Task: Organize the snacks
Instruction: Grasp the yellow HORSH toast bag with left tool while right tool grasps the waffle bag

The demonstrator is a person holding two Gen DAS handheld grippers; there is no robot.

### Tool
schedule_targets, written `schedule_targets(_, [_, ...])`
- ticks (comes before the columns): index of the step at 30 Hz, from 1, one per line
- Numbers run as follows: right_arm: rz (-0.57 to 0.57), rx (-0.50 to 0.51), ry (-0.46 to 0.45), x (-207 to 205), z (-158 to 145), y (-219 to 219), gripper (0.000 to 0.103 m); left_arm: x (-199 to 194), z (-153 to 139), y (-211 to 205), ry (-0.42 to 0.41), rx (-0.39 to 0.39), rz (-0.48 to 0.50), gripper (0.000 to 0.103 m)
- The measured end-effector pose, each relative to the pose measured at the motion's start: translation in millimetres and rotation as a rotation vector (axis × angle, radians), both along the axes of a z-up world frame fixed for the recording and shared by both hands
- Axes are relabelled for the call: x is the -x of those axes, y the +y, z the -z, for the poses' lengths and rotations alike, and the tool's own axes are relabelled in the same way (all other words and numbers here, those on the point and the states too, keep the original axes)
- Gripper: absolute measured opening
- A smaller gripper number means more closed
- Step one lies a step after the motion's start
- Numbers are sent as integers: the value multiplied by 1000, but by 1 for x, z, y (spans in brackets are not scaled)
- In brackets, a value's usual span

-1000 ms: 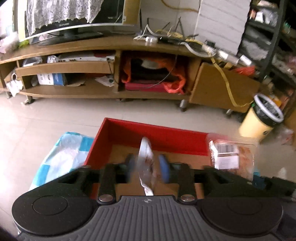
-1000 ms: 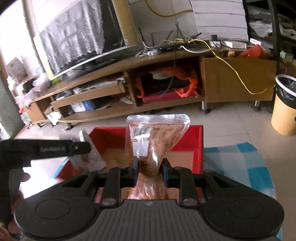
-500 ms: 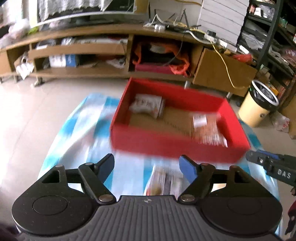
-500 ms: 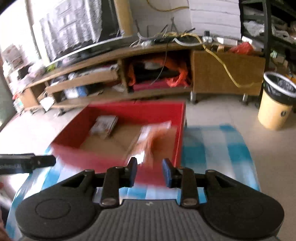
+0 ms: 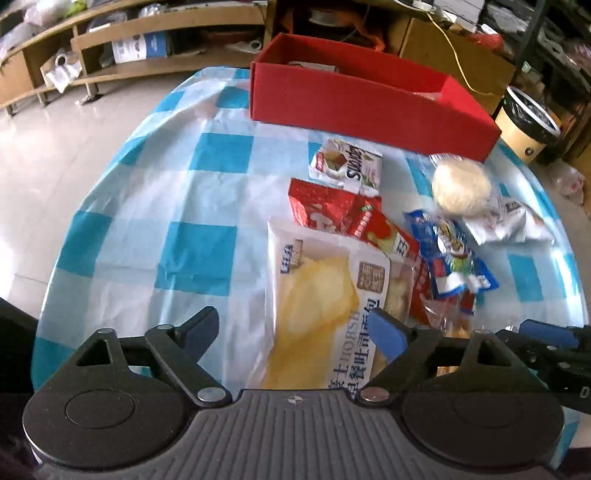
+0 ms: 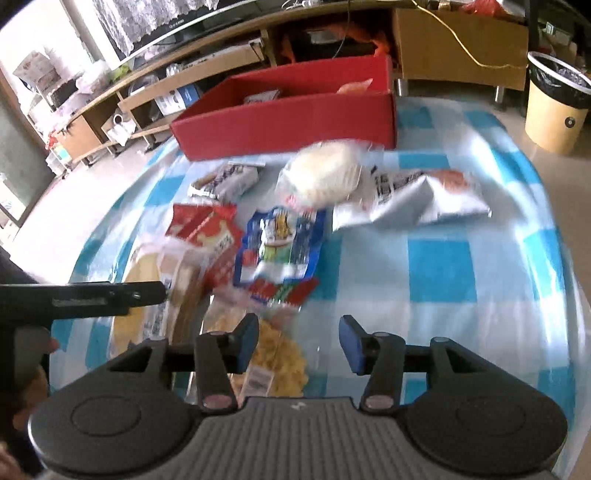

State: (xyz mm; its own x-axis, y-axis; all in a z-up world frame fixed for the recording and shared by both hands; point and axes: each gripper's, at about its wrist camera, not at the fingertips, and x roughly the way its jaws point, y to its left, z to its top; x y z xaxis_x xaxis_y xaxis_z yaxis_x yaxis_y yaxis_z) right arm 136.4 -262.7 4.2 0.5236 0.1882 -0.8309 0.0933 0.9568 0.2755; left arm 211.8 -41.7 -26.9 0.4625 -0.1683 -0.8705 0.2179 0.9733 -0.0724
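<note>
A red box (image 5: 369, 99) (image 6: 288, 125) stands at the far side of the checked tablecloth (image 5: 166, 206), with a white packet (image 6: 262, 98) and an orange packet (image 6: 354, 86) inside. My left gripper (image 5: 295, 328) is open and its jaws are still opening; it hangs over a large yellow bread packet (image 5: 321, 306) without pressing it. My right gripper (image 6: 300, 334) is open, its jaws also opening, above a clear bag of yellow chips (image 6: 280, 354). Loose snacks lie between: a red packet (image 5: 332, 210), a blue packet (image 6: 280, 247), a round white bun (image 6: 325, 173).
A white-green packet (image 5: 347, 166) lies near the box front, a crumpled silver-white packet (image 6: 413, 199) to the right. A yellow bin (image 6: 554, 107) stands on the floor at the right. Behind the table runs a low wooden TV stand (image 5: 166, 22). A hand holds the left gripper's handle (image 6: 92, 299).
Both grippers let go of their packets into the red box, drew back to the near side of the table over the loose snacks, and opened.
</note>
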Motion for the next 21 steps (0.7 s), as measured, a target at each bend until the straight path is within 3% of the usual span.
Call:
schedule_targets(6, [32, 2, -3, 6, 0, 2, 48, 12, 1, -6, -31, -31, 17, 96])
schedule_targets(12, [57, -49, 30, 11, 9, 3, 49, 17, 6, -17, -84, -102, 37, 103])
schedule_targets(16, [37, -55, 37, 11, 13, 13, 55, 19, 3, -18, -111, -132, 59, 103])
schedule_targets(21, [38, -71, 31, 9, 16, 20, 57, 17, 2, -4, -101, -107, 13, 103])
